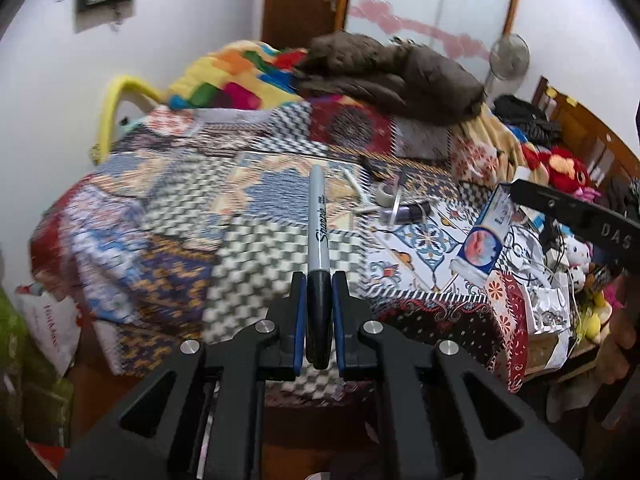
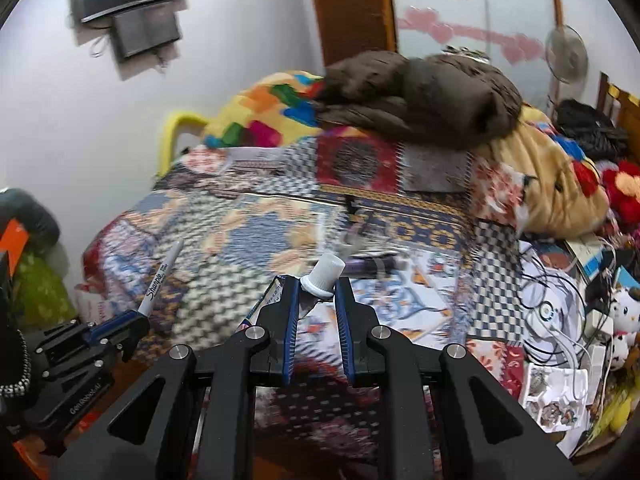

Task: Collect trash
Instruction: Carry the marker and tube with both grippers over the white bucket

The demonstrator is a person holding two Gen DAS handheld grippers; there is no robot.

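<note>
- Two grippers show: the left gripper [image 1: 319, 280] and the right gripper [image 2: 318, 286], one held item in each.
- One Sharpie marker [image 1: 319, 240] is in the left gripper, its jaws drawn in tight on the black cap end; the grey barrel points forward over the bed [image 1: 180, 216]. In the right wrist view the same marker [image 2: 159, 280] shows at the left, sticking up and out of the left gripper [image 2: 120, 326].
- One small tube [image 2: 322, 280] with a white ribbed cap is in the right gripper, the jaws fairly narrow and closed on its neck, held above the bed's near edge. The tube's body is hidden behind the jaws, so its label cannot be read.
- One roll of clear tape [image 1: 387, 196] lies on the patchwork bedspread, next to a dark purple cylinder [image 1: 412, 210] and a white stick-like piece [image 1: 356, 186]; blur makes these hard to name.
- One blue and white box [image 1: 486, 236] sits at the right edge of the bed, partly covered by the right gripper's black body.
- One brown jacket [image 2: 420, 92] lies at the far end on a multicoloured blanket [image 2: 264, 112].
- One standing fan [image 2: 566, 54] is against the back wall.
- Soft toys and cables at the right are cut off by the frame's rim.
- Much of the bedspread pattern is smeared by motion blur.
</note>
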